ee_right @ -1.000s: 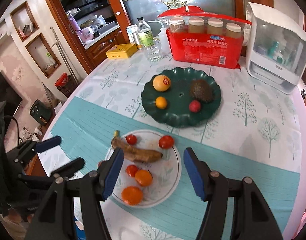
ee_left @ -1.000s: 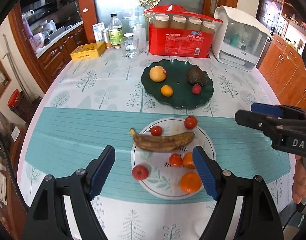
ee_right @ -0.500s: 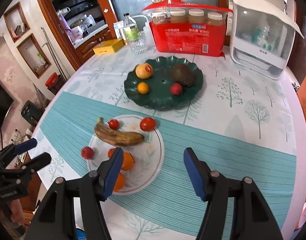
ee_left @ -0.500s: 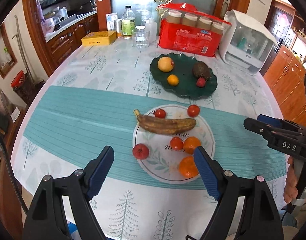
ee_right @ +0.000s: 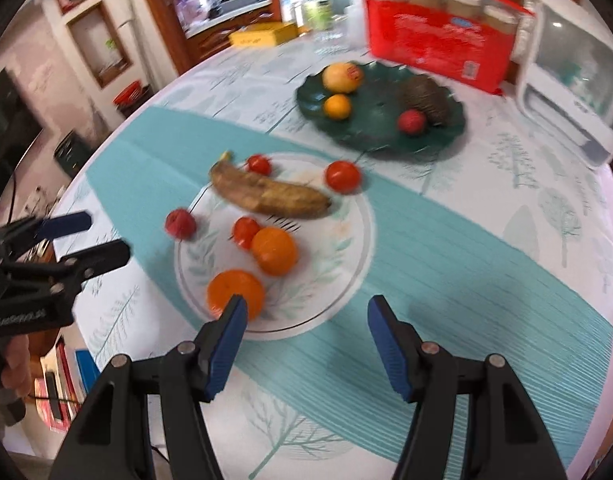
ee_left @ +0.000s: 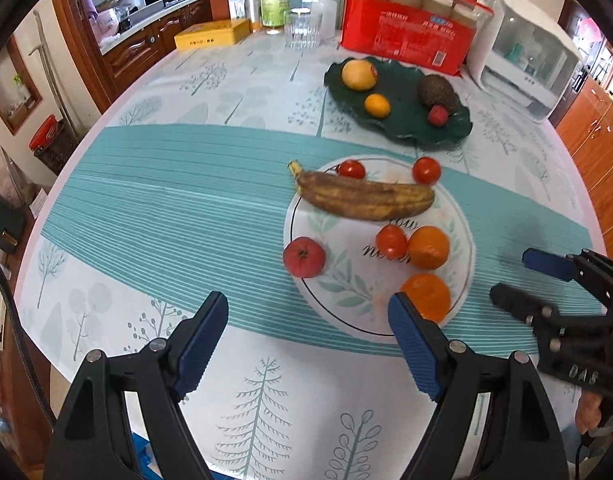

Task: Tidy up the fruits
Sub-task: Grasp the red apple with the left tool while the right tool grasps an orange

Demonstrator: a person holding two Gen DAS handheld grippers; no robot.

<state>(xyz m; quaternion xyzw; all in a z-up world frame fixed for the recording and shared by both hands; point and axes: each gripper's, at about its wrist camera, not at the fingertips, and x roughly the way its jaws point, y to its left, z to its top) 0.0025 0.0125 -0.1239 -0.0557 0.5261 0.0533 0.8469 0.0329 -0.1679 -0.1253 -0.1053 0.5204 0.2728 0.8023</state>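
From the left wrist view, the left gripper (ee_left: 308, 316) hangs spread wide and empty over the near edge of the round table with the tree-print cloth and teal striped band (ee_left: 186, 208). A second ago it sat closer to the fruit; it has drawn back and to the left, so the round white plate with leaf print (ee_left: 462, 216) now lies ahead and right. On that plate rest a browned banana (ee_left: 364, 199), small red tomatoes, and two oranges; a red apple-like fruit (ee_left: 303, 257) straddles its left rim. The dark green scalloped plate (ee_left: 410, 120) toward the far edge holds four fruits, unchanged. The right gripper (ee_left: 518, 278) shows at the right edge, fingers apart.

From the right wrist view, blurred by motion, the right gripper (ee_right: 304, 320) has also retreated, then swung toward the white plate (ee_right: 358, 216); its left finger now overlaps the nearest orange (ee_right: 235, 294). It carries nothing. That suggests this orange is the next pick, with no fruit moved yet.
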